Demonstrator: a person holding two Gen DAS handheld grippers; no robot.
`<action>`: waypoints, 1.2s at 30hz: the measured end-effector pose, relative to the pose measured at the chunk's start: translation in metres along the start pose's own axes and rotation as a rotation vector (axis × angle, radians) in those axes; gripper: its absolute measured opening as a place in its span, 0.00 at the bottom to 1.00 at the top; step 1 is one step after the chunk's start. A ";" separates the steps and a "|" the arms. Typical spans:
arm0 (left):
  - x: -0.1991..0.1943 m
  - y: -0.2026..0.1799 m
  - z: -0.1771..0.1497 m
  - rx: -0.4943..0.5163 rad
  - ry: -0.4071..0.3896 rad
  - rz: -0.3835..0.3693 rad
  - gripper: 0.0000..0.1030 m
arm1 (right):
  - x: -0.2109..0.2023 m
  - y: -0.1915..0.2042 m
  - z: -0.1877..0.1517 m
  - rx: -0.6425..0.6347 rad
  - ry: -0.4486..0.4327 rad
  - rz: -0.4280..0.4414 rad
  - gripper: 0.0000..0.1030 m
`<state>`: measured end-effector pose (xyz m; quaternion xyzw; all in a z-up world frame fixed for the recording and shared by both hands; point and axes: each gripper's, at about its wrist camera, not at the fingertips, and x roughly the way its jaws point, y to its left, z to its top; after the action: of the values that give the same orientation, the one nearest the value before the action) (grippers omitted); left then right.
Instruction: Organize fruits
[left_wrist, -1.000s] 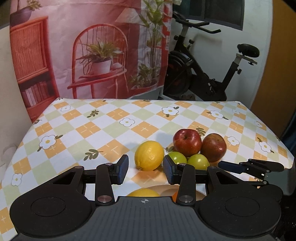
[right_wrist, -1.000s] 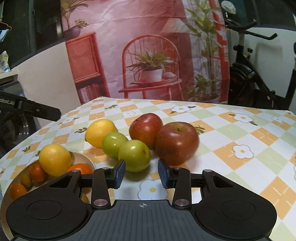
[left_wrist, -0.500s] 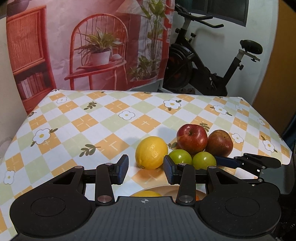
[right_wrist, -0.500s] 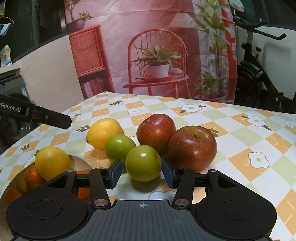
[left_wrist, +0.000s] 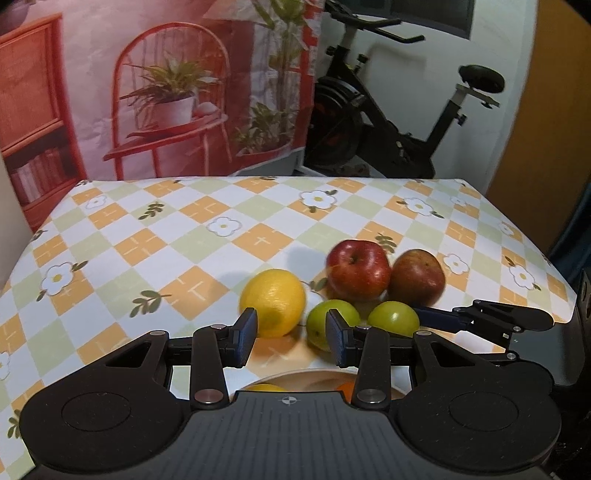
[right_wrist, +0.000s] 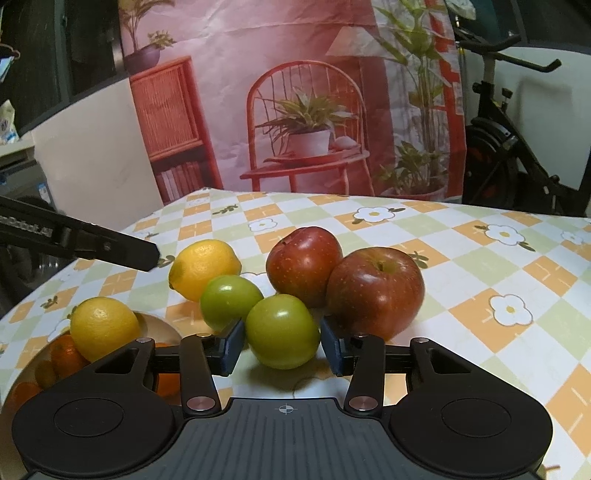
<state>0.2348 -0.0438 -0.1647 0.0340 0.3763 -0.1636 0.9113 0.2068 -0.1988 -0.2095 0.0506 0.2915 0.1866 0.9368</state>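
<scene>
On the checked tablecloth lie a lemon, two green apples and two red apples. My right gripper is open with its jaws on either side of the near green apple, still apart from it. My left gripper is open and empty, just in front of the lemon and the other green apple. A bowl at the near left holds another lemon and small oranges.
The right gripper's fingers show at the right of the left wrist view. The left gripper's finger shows at the left of the right wrist view. An exercise bike and a printed backdrop stand behind the table.
My right gripper has moved forward, so its jaws now flank the near green apple. My left gripper has crept closer to the lemon. Both stay open.
</scene>
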 end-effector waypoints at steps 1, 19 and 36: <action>0.001 -0.002 0.000 0.003 0.005 -0.007 0.41 | -0.004 -0.001 -0.002 0.001 -0.003 0.002 0.40; 0.048 -0.023 0.007 -0.065 0.133 -0.035 0.42 | -0.045 -0.026 -0.020 0.074 -0.042 -0.048 0.40; 0.069 -0.033 0.012 -0.079 0.159 0.040 0.48 | -0.052 -0.040 -0.024 0.144 -0.062 -0.064 0.40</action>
<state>0.2781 -0.0962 -0.2024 0.0185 0.4527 -0.1274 0.8823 0.1664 -0.2557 -0.2096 0.1142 0.2763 0.1337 0.9449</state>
